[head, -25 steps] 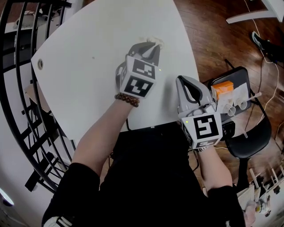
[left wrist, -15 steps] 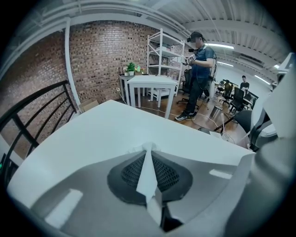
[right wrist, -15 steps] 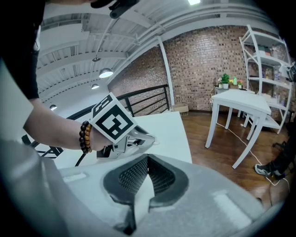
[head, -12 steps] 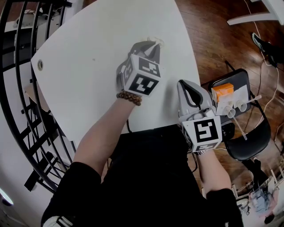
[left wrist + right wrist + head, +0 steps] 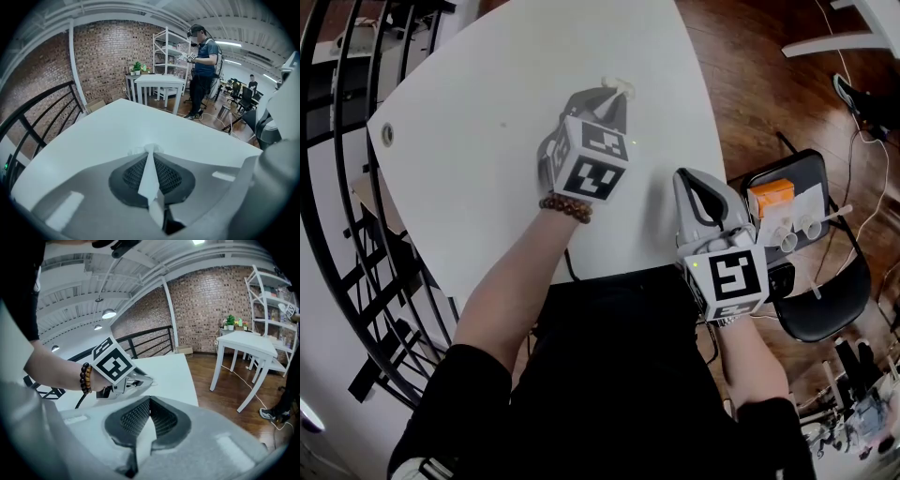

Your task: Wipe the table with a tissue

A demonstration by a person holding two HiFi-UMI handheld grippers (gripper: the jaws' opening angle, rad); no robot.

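Forward, left hand-held gripper (image 5: pixel 614 96) on tissue (image 5: pixel 149 172)

A black railing (image 5: pixel 337 187) curves along the left. On the wood floor (image 5: pixel 769 75) at right stands a black chair (image 5: pixel 830 300) carrying an orange box (image 5: pixel 771 197) and white cups (image 5: pixel 797 228). Near a brick wall (image 5: pixel 108 61), a person (image 5: pixel 204 70) stands beside a white shelf (image 5: pixel 169 56).

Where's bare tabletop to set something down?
Whole left half of the table, from the grommet hole to the left tool, and the far end beyond the tissue. Crowded: near-right corner by the right tool.
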